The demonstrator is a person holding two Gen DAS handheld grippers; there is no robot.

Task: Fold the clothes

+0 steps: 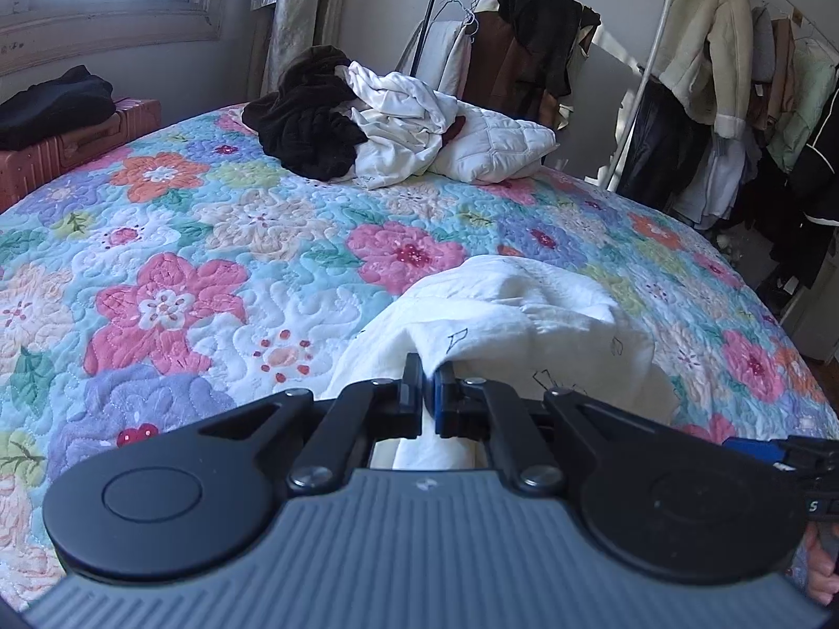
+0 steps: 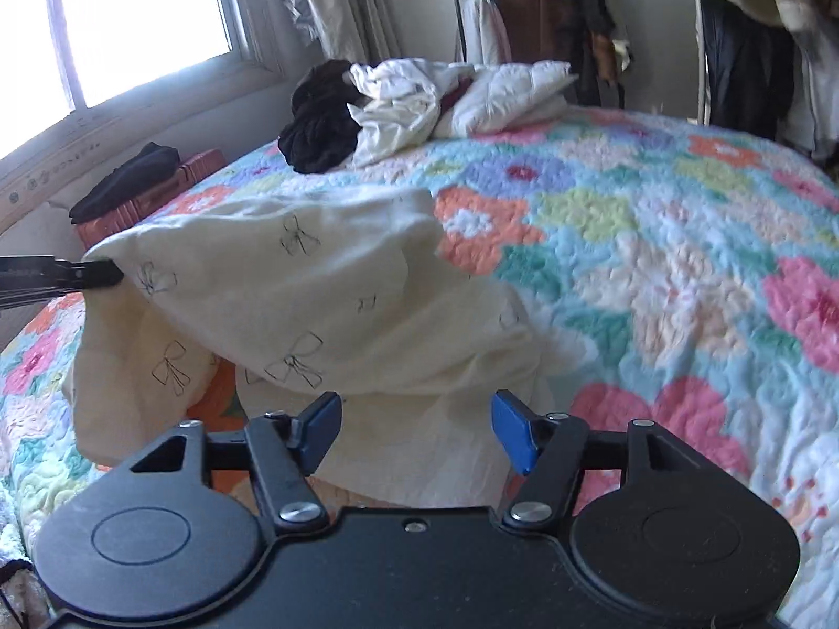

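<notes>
The left gripper (image 1: 429, 375) is clamped on an edge of the cream bow-print garment (image 2: 293, 283), held lifted at the lower centre of the frame over the floral quilt (image 2: 655, 241). The right gripper (image 2: 414, 419) is spread wide, holding nothing, just below the cloth.

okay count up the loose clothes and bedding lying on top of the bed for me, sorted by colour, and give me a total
White or cream: 3 - the bow-print garment pinched in the left tongs, the crumpled white garment, the quilted white pillow.
Dark brown or black: 1 - the dark garment bunched beside the white one.
Total: 4, all on the floral quilt. The right tongs are open and hold nothing.
</notes>
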